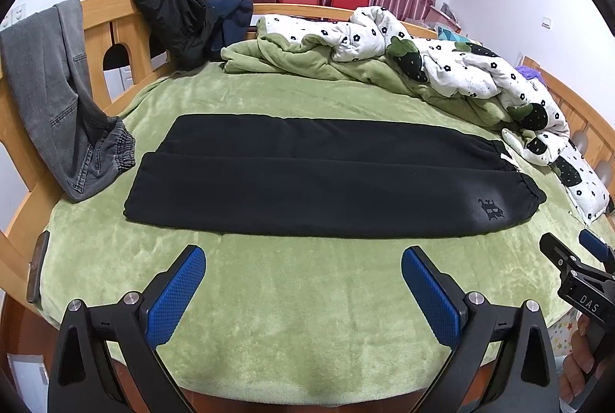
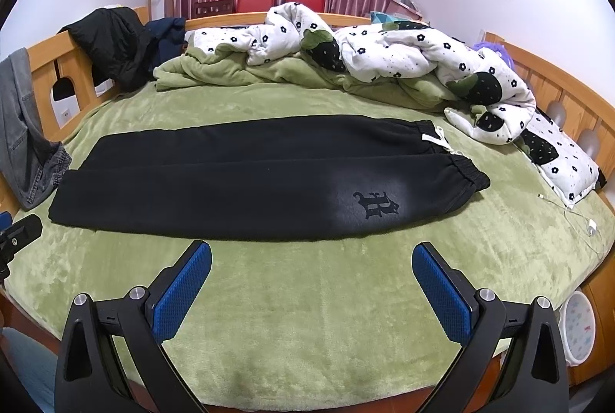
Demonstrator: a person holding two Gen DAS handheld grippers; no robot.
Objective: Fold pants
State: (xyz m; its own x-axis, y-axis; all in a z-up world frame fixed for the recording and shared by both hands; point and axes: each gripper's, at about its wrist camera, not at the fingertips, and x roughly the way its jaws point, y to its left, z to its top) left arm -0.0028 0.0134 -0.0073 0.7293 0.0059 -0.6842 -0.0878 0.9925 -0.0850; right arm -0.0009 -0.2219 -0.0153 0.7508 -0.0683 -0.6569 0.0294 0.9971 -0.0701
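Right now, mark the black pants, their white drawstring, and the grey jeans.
black pants [image 2: 230, 190]: right wrist view, middle of the near leg.
white drawstring [image 2: 436, 140]: right wrist view, strap at the waistband.
grey jeans [image 1: 57, 97]: left wrist view, hanging leg.

Left hand-held gripper [image 1: 303, 261]: black angular frame, blue cross-hatched pads [image 1: 177, 297], silver screws at the joints. Right hand-held gripper [image 2: 311, 257]: same build; its body reads "DAS" in white. Bare fingers [image 1: 576, 374] wrap its handle.

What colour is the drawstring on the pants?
White drawstring on black pants; clearest in the right wrist view.
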